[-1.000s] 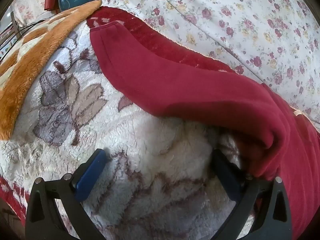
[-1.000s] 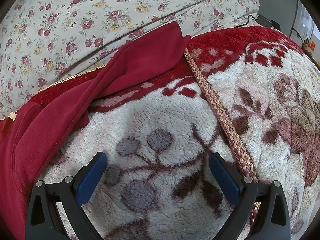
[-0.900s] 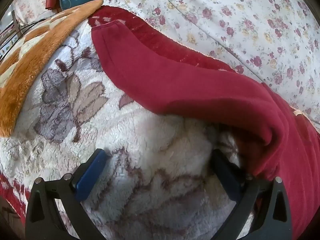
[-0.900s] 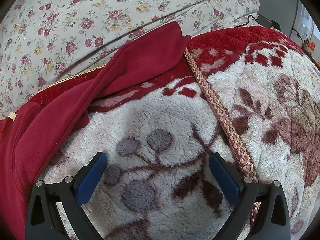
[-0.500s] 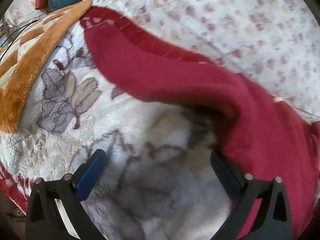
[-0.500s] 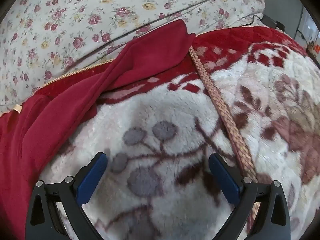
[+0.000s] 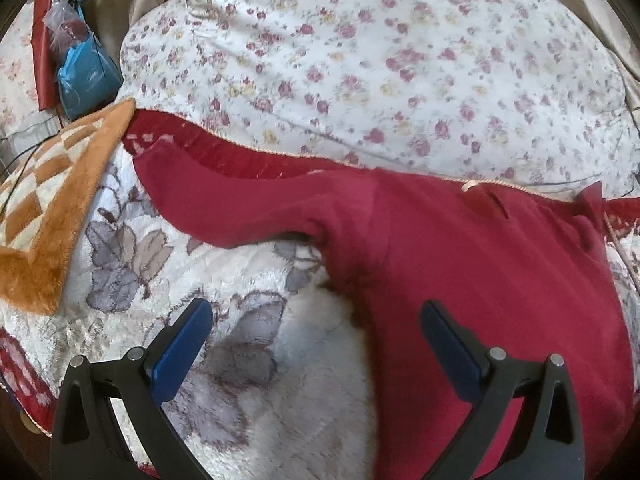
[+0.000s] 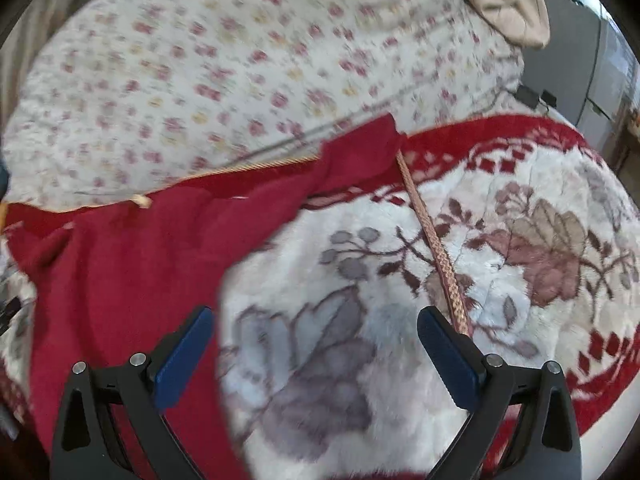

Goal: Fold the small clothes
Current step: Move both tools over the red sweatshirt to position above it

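A dark red long-sleeved garment (image 7: 480, 264) lies spread flat on a plush white floral blanket (image 7: 224, 280). In the left wrist view one sleeve (image 7: 224, 204) stretches to the left, and the body fills the right. My left gripper (image 7: 316, 340) hangs open above the blanket, its right finger over the garment's edge. In the right wrist view the same garment (image 8: 120, 272) lies at left, with its other sleeve (image 8: 352, 160) reaching up to the right. My right gripper (image 8: 314, 340) is open over bare blanket (image 8: 400, 320), holding nothing.
A flowered quilt (image 7: 380, 60) rises behind the blanket. An orange checked plush blanket (image 7: 48, 200) lies at left, with a blue bag (image 7: 84, 80) beyond it. A braided trim (image 8: 436, 252) runs across the blanket. A beige cloth (image 8: 504, 0) and grey furniture (image 8: 572, 72) sit at far right.
Both grippers have pulled back and up from the blanket, so more of the garment and quilt shows. The garment lies as before. Both stay open.
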{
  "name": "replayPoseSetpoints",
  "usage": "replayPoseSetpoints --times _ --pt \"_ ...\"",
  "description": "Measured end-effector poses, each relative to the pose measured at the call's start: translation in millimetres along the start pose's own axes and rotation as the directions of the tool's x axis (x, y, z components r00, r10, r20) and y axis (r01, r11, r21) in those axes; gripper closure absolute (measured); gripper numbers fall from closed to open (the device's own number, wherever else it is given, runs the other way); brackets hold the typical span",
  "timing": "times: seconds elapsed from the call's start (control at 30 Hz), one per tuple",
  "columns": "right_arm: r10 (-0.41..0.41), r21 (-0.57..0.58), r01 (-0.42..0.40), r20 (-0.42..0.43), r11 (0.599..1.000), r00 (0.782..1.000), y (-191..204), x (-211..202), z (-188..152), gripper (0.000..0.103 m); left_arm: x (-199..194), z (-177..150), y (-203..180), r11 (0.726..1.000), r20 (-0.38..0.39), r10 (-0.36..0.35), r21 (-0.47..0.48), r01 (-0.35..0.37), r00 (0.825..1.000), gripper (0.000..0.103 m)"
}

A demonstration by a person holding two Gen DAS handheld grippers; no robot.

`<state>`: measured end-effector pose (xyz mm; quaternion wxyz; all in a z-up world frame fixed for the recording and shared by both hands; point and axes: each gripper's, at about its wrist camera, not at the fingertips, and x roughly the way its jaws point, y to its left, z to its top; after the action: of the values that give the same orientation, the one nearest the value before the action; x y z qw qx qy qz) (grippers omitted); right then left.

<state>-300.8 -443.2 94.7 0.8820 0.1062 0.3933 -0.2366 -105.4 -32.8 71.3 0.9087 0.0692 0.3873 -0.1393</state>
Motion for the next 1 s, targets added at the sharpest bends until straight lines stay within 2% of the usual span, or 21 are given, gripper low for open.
replayPoseSetpoints --times 0.13,0.23,0.43,0.53,0.63,0.83,1.0 --pt "0.015 -0.029 -0.014 0.036 0.999 0.999 20 -36 -8 0.000 -10 2 -9 1.000 0.028 0.000 0.001 0.000 1.000 0.000" --pt "0.054 -0.023 -0.053 0.024 0.998 0.998 35 -55 -12 0.000 -13 2 -12 1.000 0.031 -0.001 0.001 0.001 1.000 0.000" --pt "0.186 -0.032 -0.186 -0.003 0.982 0.983 68 -89 -23 0.000 -20 3 -11 1.000 0.046 -0.008 -0.014 0.009 0.999 0.000" --pt "0.203 -0.074 -0.202 0.002 0.977 0.979 83 -96 -27 0.000 -22 4 -13 1.000 0.058 -0.002 -0.011 0.003 0.998 0.000" --pt "0.188 -0.110 -0.185 0.016 0.976 0.982 98 -95 -27 0.000 -23 5 -15 1.000 0.061 0.002 -0.011 -0.001 0.998 0.000" --pt "0.162 -0.101 -0.158 0.036 0.982 0.986 115 -72 -8 0.000 -23 4 -16 1.000 0.060 -0.002 -0.013 0.003 0.998 0.000" --pt "0.216 -0.069 -0.215 0.007 0.974 0.976 142 -40 16 0.000 -21 6 -23 1.000 0.060 -0.008 -0.015 0.009 0.998 0.000"
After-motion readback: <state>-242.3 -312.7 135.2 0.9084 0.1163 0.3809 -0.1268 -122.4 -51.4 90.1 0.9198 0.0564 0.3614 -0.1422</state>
